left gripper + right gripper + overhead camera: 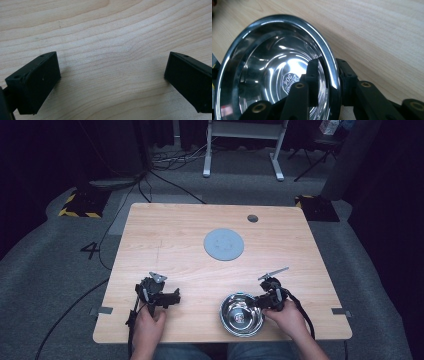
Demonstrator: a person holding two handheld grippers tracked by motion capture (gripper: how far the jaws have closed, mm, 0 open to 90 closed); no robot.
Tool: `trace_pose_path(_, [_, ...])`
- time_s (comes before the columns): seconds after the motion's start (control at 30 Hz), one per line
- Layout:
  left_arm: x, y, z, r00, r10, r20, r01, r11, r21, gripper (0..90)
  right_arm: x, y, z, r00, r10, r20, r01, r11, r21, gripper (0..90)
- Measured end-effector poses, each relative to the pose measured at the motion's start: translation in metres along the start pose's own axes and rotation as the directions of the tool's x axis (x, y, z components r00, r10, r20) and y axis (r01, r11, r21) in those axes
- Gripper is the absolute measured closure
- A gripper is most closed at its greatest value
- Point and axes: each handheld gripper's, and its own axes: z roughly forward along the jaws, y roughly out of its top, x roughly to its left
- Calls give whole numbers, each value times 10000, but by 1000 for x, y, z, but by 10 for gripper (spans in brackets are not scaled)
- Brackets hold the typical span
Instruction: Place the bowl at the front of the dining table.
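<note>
This looks like a lab or recording studio rather than a home. A light wooden counter (165,230) stands alone on grey carpet (45,265), ringed by dark curtains. Beyond the counter's far edge, black cables (170,160) run across the floor past the white legs of a height-adjustable desk (242,145). Yellow-and-black hazard-striped bases (80,205) sit off its far corners, and a taped number 4 (90,250) marks the carpet to its left.

Light wooden table (165,230), grey round disc (223,244), steel bowl (242,314) near front edge

"304" on bowl (274,75) (floor (60,265): "4")
</note>
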Motion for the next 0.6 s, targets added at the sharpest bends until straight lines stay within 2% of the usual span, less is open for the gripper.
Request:
trace_pose_path(0.13, [0, 0, 0, 10000, 2, -4, -2, 10000, 3, 4, -1, 0, 3, 10000, -28, -49, 30, 9991, 424, 777])
trace_pose_path(0.3, [0, 0, 0, 10000, 4, 1, -4, 10000, 2, 4, -1, 0, 6, 9999, -59, -124, 67, 9979, 639, 812])
trace_pose_path(0.5, [0, 0, 0, 10000, 2, 0, -2, 10000, 1, 4, -2, 0, 6, 9990, 138, -415, -111, 9978, 647, 861])
trace_pose_path(0.6, [0, 0, 0, 10000, 4, 2, -4, 10000, 1, 4, -1, 0, 2, 9997, 134, -222, -122, 9986, 516, 864])
